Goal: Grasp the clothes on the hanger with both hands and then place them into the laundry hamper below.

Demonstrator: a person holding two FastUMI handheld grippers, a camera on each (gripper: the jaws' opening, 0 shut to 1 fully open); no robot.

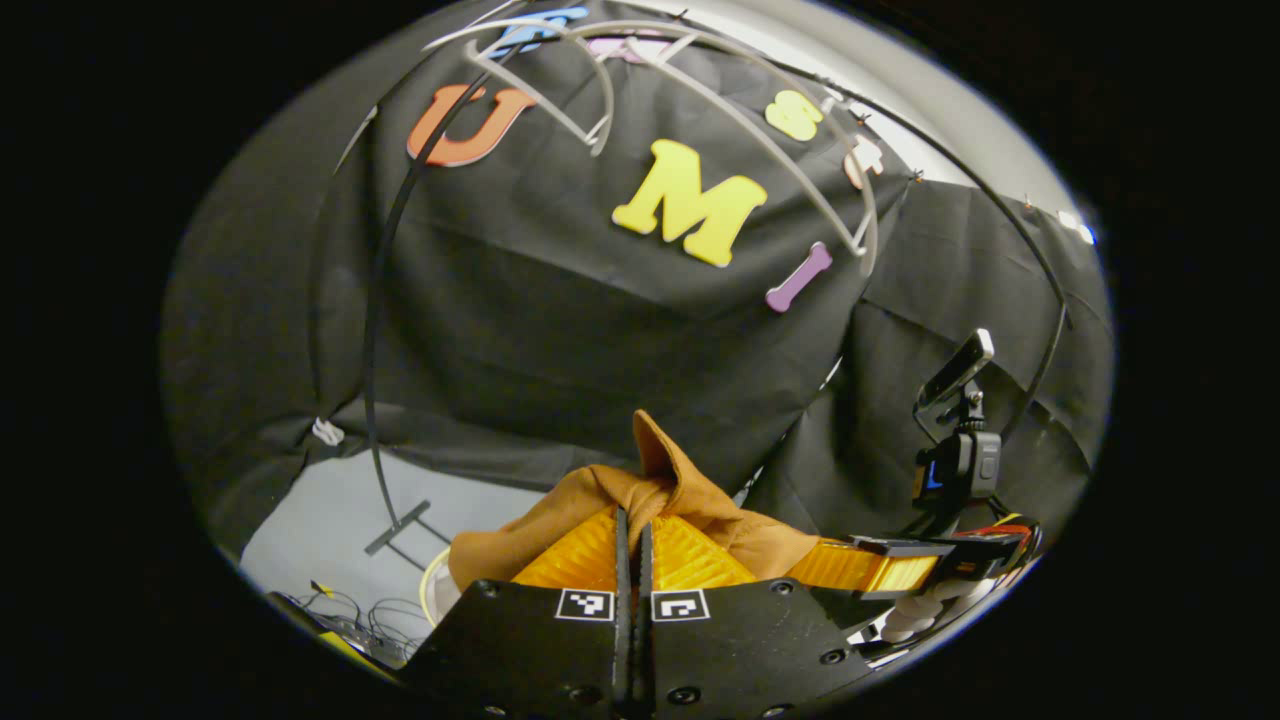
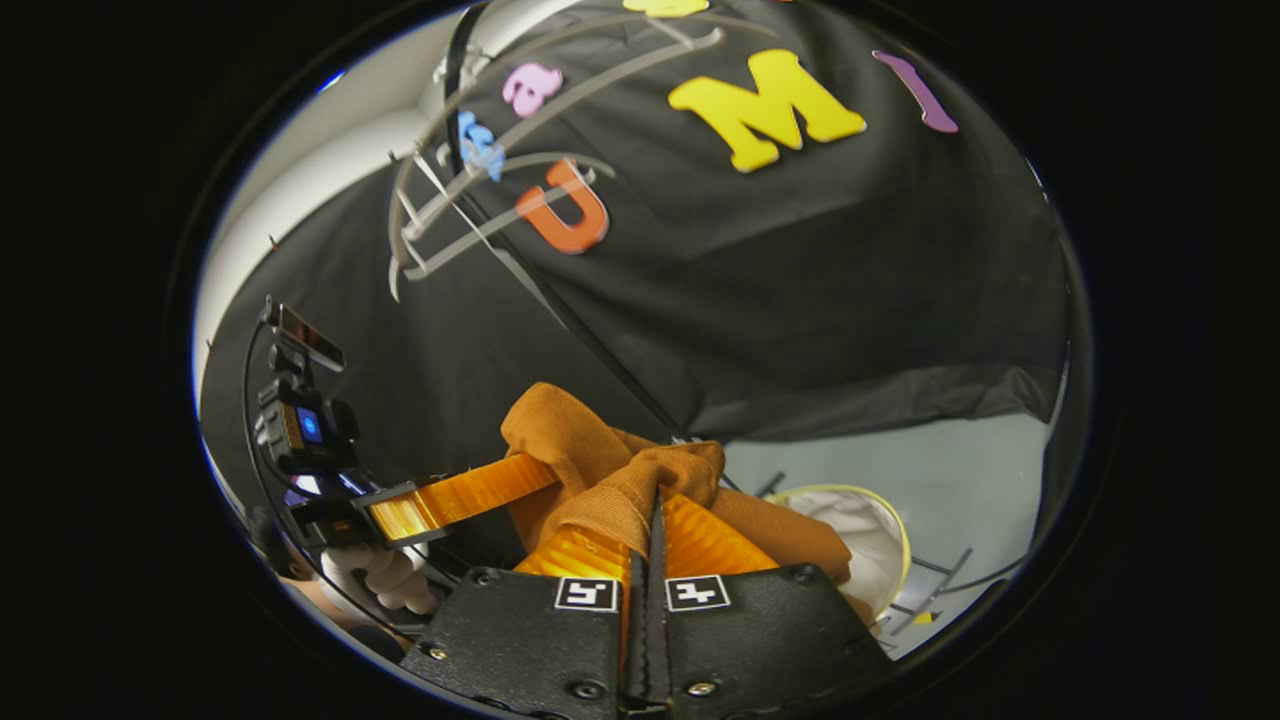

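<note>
Your left claw [image 1: 632,545] is pinched fully together on the rust-brown cloth garment [image 1: 640,495], and your right claw [image 2: 655,540] is closed just as tightly on the same garment [image 2: 610,470]. The cloth bunches up between and above both pairs of fingers, held in the air in front of the booth's black wall.

Above you, the pale grey plastic hangers [image 1: 700,110] hang bare on the thin black curved rail [image 1: 385,260], well apart from the garment, so there is open room between the cloth and the hangers. In the right gripper view the same hangers [image 2: 450,200] sit high on the left.

Below, the round white laundry hamper with a yellow rim [image 2: 870,540] stands on the pale grey floor [image 2: 960,470], partly covered by the hanging cloth. In the left gripper view you see just a sliver of its rim [image 1: 432,590] at the garment's lower left edge, beside some loose cables [image 1: 370,620].

How far the garment hangs below the claws is hidden by the claw bodies.

Each claw points forward and slightly up. The other claw comes in from the side at about the same height, with a gloved hand [image 2: 385,578] gripping it from below.
</note>
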